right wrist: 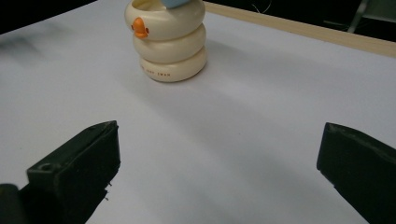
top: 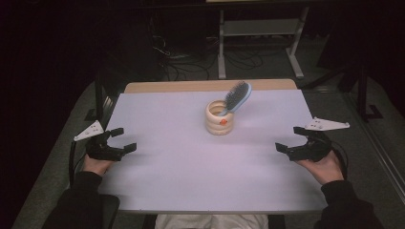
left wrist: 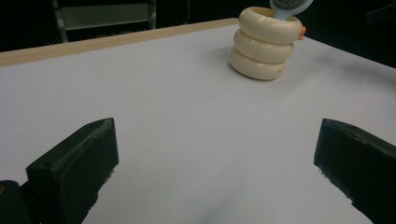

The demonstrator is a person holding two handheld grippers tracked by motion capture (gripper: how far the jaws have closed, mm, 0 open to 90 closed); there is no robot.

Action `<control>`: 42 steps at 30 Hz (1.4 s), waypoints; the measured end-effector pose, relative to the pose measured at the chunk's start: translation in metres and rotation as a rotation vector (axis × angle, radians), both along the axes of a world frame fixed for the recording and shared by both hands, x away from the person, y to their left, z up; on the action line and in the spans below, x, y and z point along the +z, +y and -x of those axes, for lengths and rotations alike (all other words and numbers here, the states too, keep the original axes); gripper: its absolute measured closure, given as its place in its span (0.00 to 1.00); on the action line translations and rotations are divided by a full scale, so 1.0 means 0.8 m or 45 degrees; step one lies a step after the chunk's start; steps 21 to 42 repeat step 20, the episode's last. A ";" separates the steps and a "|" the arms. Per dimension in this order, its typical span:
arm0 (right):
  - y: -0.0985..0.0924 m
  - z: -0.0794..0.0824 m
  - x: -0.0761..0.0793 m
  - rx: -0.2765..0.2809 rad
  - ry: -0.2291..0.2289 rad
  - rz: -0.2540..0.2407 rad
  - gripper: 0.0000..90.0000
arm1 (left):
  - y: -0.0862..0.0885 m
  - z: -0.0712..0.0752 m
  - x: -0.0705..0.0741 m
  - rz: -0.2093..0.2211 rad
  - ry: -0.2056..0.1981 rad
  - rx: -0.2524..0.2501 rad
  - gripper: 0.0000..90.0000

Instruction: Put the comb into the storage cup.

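Your cream holder [top: 219,118] is a cup built like three stacked rings, with a small orange duck bill on its front, turned toward you. It stands upright on the white table [top: 191,167], a little beyond the middle and near the far wooden edge. In the right gripper view the holder [right wrist: 167,39] shows faint lettering on its lowest ring. A hairbrush [top: 237,97] stands in it handle down, its light blue back and dark bristles leaning up and to the right over the rim. In the left gripper view the holder [left wrist: 266,42] sits at the upper right, with the brush head cut off at the top edge.

Your left gripper [top: 120,140] rests at the near left edge of the table, jaws spread wide with nothing between them, well apart from the holder. Your right gripper [top: 292,139] sits at the near right edge, jaws equally wide and empty, also well apart from it. The holder lies between the two, farther from you.
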State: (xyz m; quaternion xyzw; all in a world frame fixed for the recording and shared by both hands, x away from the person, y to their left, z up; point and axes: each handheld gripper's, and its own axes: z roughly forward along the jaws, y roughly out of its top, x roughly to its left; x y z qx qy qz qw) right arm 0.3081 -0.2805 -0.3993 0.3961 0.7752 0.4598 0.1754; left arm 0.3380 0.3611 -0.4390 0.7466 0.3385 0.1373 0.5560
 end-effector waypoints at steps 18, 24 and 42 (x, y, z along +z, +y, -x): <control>-0.007 0.033 -0.024 -0.037 0.027 0.014 0.00 | 0.003 0.007 0.003 0.051 -0.016 -0.005 0.00; -0.007 0.034 -0.026 -0.040 0.035 0.015 0.00 | 0.003 0.006 0.004 0.054 -0.022 -0.011 0.00; -0.007 0.034 -0.026 -0.040 0.035 0.015 0.00 | 0.003 0.006 0.004 0.054 -0.022 -0.011 0.00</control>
